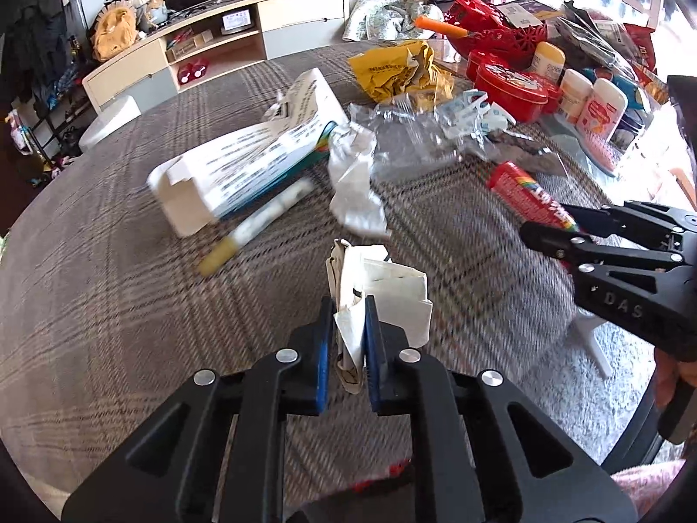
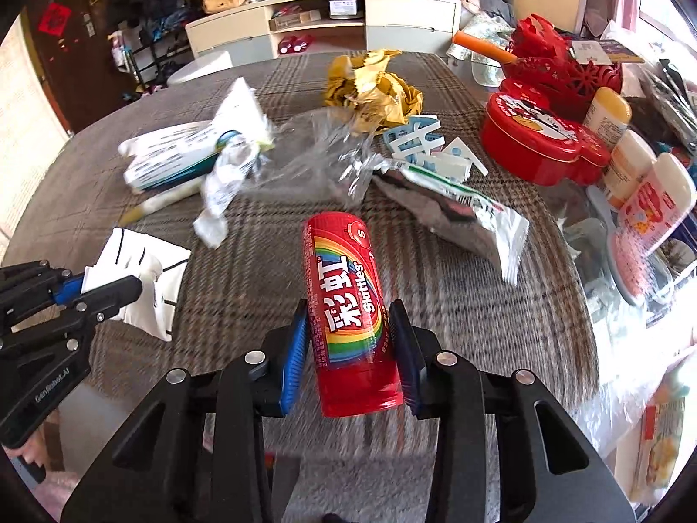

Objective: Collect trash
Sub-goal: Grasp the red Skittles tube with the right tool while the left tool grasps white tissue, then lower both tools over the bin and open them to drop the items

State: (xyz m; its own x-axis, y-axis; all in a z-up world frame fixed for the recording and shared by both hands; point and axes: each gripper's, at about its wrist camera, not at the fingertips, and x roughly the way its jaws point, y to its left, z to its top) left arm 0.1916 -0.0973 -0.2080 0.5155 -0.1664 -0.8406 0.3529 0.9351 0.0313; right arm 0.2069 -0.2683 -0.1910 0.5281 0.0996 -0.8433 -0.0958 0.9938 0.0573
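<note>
My left gripper (image 1: 348, 305) is shut on a crumpled white paper scrap (image 1: 383, 292) and holds it above the plaid tablecloth; it also shows in the right wrist view (image 2: 139, 279). My right gripper (image 2: 350, 314) is shut on a red Skittles tube (image 2: 348, 309), which also shows in the left wrist view (image 1: 529, 198). On the table lie a white carton (image 1: 244, 161), a marker (image 1: 257, 224), a white wrapper (image 1: 355, 183), clear plastic (image 1: 414, 139), a yellow crumpled bag (image 1: 400, 69) and a snack packet (image 2: 470, 213).
A red tin (image 2: 540, 144), red baskets (image 2: 557, 65), several white bottles (image 2: 636, 178) and a pink brush (image 2: 631, 270) crowd the table's right side. A TV cabinet (image 2: 322, 22) stands beyond the table. The table edge (image 2: 588, 348) curves at the right.
</note>
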